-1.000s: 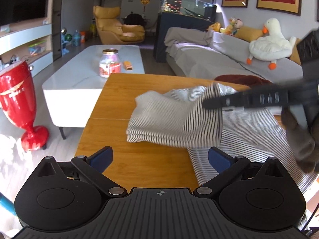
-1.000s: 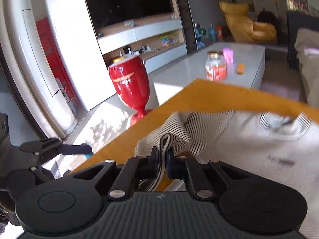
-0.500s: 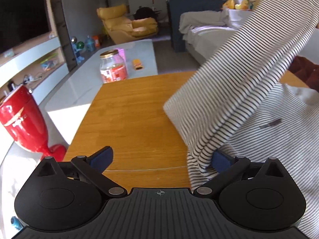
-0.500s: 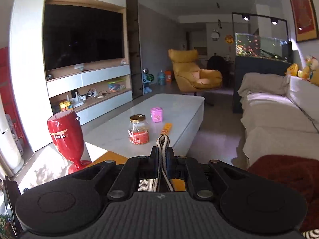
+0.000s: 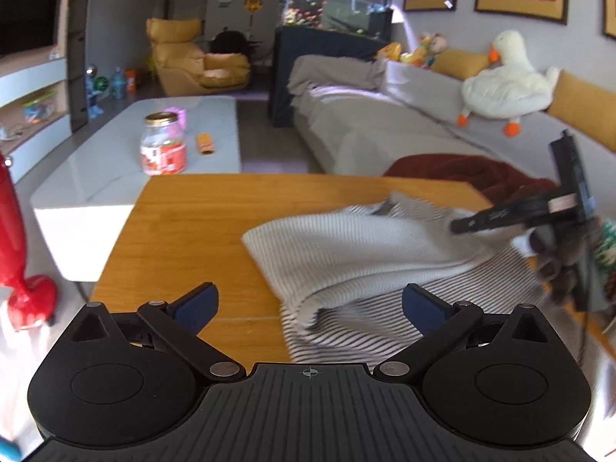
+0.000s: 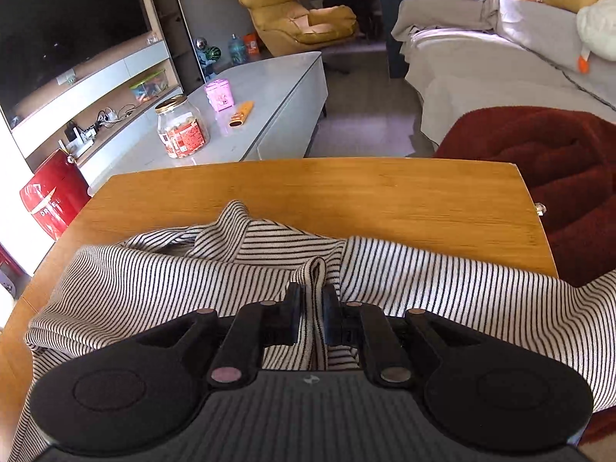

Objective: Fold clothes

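In the left wrist view there is one striped shirt [image 5: 365, 254] lying on one wooden table [image 5: 200, 223] in the middle of the frame; the left gripper [image 5: 308, 304] is spread wide at the bottom, holding nothing, and the right gripper [image 5: 462, 226] reaches in at the right edge onto the cloth. In the right wrist view the same shirt [image 6: 154, 281] fills the lower half, and the right gripper [image 6: 311, 310] is squeezed tight on a fold of it. One jar [image 6: 180, 127] sits upper left on the white table [image 6: 277, 88], and one red blanket [image 6: 558, 154] lies at the right.

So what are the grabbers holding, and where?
The right gripper pinches a bunched fold of the striped shirt. The left gripper is open, holding nothing.
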### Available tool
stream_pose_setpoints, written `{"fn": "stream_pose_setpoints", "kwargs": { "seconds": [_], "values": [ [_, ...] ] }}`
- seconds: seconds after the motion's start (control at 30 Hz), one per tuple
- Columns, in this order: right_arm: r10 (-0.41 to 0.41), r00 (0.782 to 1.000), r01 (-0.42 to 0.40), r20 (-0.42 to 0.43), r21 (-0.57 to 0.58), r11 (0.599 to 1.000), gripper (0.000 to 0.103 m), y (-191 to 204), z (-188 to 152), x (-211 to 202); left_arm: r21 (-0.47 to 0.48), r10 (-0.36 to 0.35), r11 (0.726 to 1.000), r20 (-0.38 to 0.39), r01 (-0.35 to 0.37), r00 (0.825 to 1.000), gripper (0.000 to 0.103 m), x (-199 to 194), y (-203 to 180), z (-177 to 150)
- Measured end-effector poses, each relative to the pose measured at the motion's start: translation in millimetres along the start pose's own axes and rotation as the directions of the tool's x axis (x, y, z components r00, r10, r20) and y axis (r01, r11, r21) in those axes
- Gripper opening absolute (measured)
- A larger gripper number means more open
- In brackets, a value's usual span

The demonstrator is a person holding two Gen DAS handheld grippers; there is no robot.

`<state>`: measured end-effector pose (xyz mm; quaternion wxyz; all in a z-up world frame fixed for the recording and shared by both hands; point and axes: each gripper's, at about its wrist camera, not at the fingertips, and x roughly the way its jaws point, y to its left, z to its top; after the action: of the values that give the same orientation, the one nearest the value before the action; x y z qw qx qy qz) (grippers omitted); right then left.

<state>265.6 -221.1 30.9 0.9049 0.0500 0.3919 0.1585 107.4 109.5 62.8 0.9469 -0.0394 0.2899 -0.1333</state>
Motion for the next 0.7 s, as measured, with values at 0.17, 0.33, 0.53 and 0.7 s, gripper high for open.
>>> {"fn": "stream_pose_setpoints", "kwargs": {
  "seconds": [0.17,0.33,0.53,0.7],
  "values": [
    [-0.061,0.991,0.044,0.116,0.141,0.989,0.031,-21,-9,-46,-0.092,-0.125,0.988,0.002,0.125,0.992,0.103,36,-17,-4],
    [-0.332,0.908,0.269,0.255,0.252,0.929,0.047,-42,-40,-100,-0.203,-0.207,0.960,-0.045,0.194,0.977,0.103,82,-24,-25],
    [-0.579,0.775,0.398,0.254,0.516,0.758,0.058,-91,-82,-126,-0.318,-0.277,0.910,0.013,0.267,0.961,0.103,87,-4,-38],
    [-0.719,0.657,0.483,0.229,0.603,0.634,0.058,-127,-86,-116,-0.342,-0.301,0.894,0.022,0.290,0.953,0.103,88,1,-39]
  ]
}}
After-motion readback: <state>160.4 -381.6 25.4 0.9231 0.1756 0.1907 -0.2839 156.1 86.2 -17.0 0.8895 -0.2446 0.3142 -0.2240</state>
